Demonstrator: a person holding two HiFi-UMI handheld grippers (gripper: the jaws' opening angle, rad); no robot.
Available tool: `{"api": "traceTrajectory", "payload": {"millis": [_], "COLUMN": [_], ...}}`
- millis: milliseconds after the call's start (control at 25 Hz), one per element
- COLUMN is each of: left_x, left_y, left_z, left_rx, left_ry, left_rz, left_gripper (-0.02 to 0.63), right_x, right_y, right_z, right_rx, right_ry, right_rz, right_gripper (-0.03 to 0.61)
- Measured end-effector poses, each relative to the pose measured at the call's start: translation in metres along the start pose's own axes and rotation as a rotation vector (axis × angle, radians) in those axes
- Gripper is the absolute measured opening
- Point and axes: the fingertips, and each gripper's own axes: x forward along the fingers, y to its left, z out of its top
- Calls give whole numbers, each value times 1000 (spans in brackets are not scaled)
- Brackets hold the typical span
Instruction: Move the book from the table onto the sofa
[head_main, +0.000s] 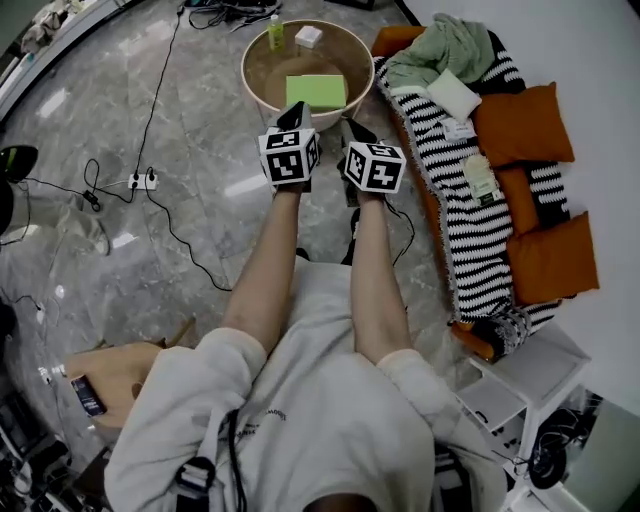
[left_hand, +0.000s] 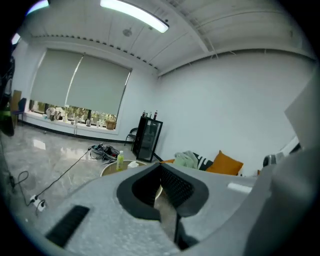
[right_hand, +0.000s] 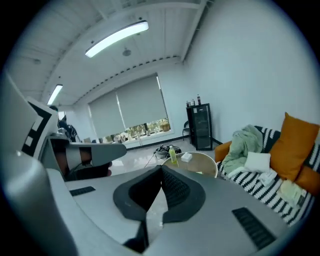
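Observation:
A light green book (head_main: 316, 91) lies flat on the round wooden table (head_main: 258, 85) at the top of the head view. Both grippers are held out in front of the person, short of the table. My left gripper (head_main: 293, 114) is shut with nothing between its jaws, and its tips (left_hand: 160, 167) meet in the left gripper view. My right gripper (head_main: 352, 128) is beside it, also shut and empty, with its jaws closed together (right_hand: 161, 170). The sofa (head_main: 450, 190) with a black-and-white striped cover runs along the right, just right of the right gripper.
A green bottle (head_main: 276, 32) and a small white box (head_main: 308, 36) share the table. On the sofa lie a green blanket (head_main: 445, 50), orange cushions (head_main: 520, 125) and a white pillow (head_main: 455, 95). Cables and a power strip (head_main: 145, 181) cross the floor at the left. A white side table (head_main: 525, 380) stands lower right.

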Motion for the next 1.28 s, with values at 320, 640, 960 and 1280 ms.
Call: {"api": "traceTrajectory", "payload": {"millis": [320,640,960,1280], "left_x": [-18,-22,5,38], "left_y": [-9,11,14,28], "left_z": [-84,-129,-140,-147], "left_rx": [-40,-114,-62,-112], "left_ry": [188,279,295,344], "left_rz": [-76,-58,-46,1], "left_gripper": [9,9,9,9], "right_x": [-13,0,35,65], "right_y": [-9,17,16,-17], "right_z": [-54,-111,-103,-93], "right_rx": [106,62,18,62], "right_ry": [17,117,141,176], "right_rz": [-132,-116,-57,-56], "right_gripper": [6,6,6,6]}}
